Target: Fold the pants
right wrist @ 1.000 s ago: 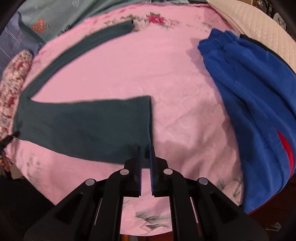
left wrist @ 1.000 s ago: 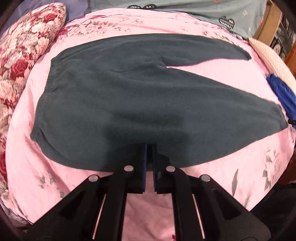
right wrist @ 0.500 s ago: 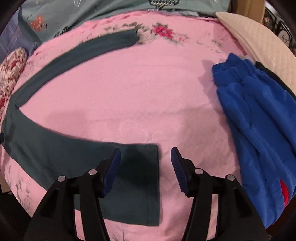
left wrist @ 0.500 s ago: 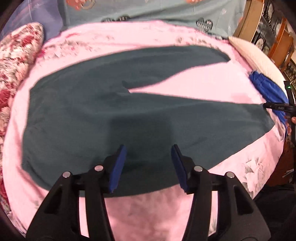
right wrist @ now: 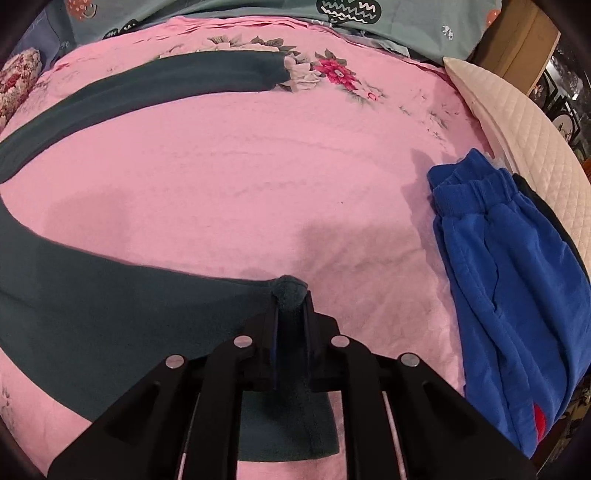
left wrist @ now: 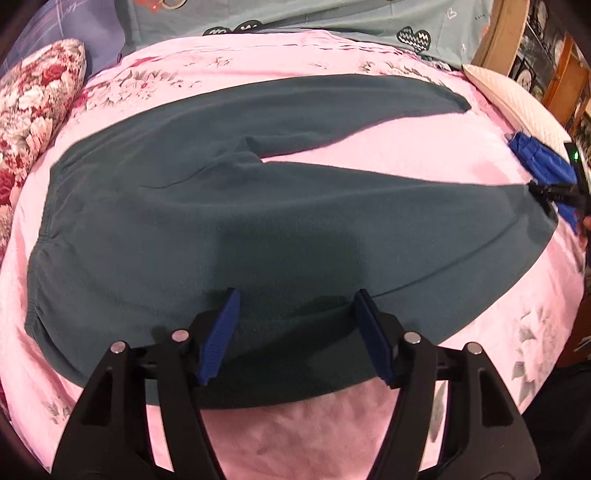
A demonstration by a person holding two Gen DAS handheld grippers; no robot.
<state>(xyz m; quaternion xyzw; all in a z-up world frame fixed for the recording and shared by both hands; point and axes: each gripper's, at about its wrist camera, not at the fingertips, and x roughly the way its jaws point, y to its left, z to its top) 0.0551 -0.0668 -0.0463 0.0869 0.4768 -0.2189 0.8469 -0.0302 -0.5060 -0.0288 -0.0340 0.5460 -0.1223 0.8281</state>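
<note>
Dark teal fleece pants lie spread flat on the pink bedspread, waistband at the left, both legs running right. My left gripper is open, its blue pads straddling the near edge of the near leg. My right gripper is shut on the hem of the near leg, with a small bunch of cloth poking out between its fingertips. The right gripper also shows at the far right of the left wrist view, at the leg's end. The far leg lies flat near the bed's head.
Folded blue pants lie at the right of the bed beside a cream quilted cushion. A red floral pillow sits at the left. A teal patterned sheet lines the far side. The pink bedspread shows between the legs.
Both grippers opened from shut half a second ago. My right gripper then moved onto the near leg's hem and shut on it. My left gripper stays open and has lowered onto the near leg's edge.
</note>
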